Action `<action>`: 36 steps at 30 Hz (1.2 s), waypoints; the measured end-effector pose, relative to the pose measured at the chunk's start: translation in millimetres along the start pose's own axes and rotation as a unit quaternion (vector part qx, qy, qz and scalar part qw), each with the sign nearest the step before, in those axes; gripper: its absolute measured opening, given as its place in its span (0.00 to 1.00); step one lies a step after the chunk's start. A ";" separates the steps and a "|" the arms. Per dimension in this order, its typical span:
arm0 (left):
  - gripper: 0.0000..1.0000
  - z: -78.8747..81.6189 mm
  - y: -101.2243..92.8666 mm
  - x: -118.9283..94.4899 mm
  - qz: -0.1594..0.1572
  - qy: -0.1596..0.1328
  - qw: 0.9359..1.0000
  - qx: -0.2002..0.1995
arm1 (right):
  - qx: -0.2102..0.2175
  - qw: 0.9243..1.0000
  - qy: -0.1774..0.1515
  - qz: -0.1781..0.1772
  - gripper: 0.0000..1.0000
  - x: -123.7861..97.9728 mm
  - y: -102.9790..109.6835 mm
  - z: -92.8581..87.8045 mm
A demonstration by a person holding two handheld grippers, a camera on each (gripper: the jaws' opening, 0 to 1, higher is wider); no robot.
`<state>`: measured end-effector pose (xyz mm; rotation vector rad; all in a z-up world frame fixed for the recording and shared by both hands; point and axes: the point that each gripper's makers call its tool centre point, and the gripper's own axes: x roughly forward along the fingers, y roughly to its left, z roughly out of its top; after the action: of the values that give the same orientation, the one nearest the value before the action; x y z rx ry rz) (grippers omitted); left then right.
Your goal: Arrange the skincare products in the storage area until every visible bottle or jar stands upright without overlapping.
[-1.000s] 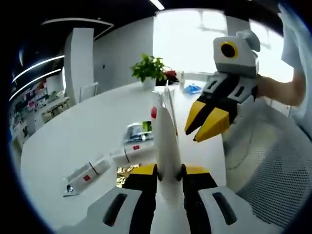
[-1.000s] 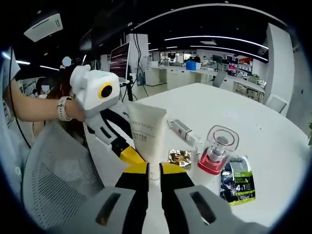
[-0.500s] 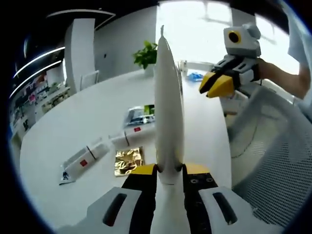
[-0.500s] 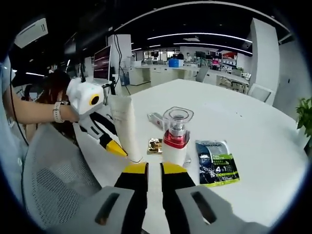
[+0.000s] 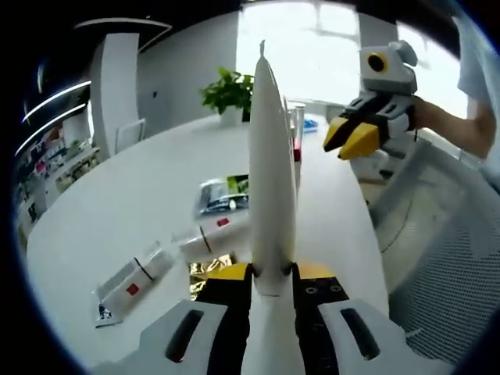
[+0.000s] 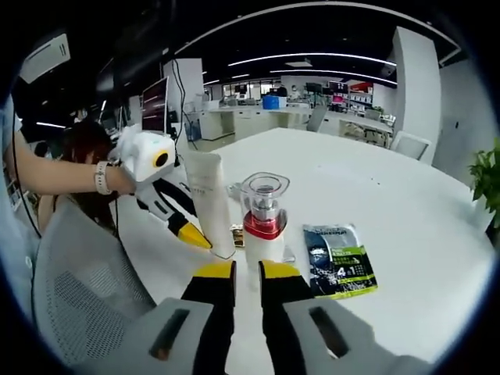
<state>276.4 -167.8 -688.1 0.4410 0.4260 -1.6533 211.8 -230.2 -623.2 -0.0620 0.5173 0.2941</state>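
Note:
My left gripper (image 5: pixel 272 280) is shut on a white squeeze tube (image 5: pixel 271 156), seen edge-on and rising straight up from the jaws. In the right gripper view that tube (image 6: pixel 209 201) stands upright on the white table (image 6: pixel 406 203), with the left gripper (image 6: pixel 190 231) clamped on its lower end. A clear-capped bottle with a red band (image 6: pixel 263 223) stands upright just right of the tube, directly ahead of my right gripper (image 6: pixel 247 272). The right gripper (image 5: pixel 353 137) hangs in the air apart from the bottle (image 5: pixel 297 137), jaws together and holding nothing.
Two white tubes (image 5: pixel 212 233) (image 5: pixel 129 277) lie flat on the table, with a gold sachet (image 5: pixel 205 268) beside them. A green-and-black sachet (image 6: pixel 337 258) lies right of the bottle. A mesh chair (image 6: pixel 82 301) stands at the table's near edge. A potted plant (image 5: pixel 230 90) is at the far side.
The right gripper has drawn back from the tube. The left gripper has brought the tube upright beside the red-banded bottle and keeps its hold.

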 end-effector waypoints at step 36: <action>0.17 14.5 -0.5 20.4 -0.029 -0.020 0.999 0.029 | 0.014 0.999 0.003 -0.049 0.53 -6.1 -23.0 -4.4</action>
<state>272.9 -192.5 -686.2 0.4418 0.3654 -1.7303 211.4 -254.4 -624.4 -0.0614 0.5225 0.1906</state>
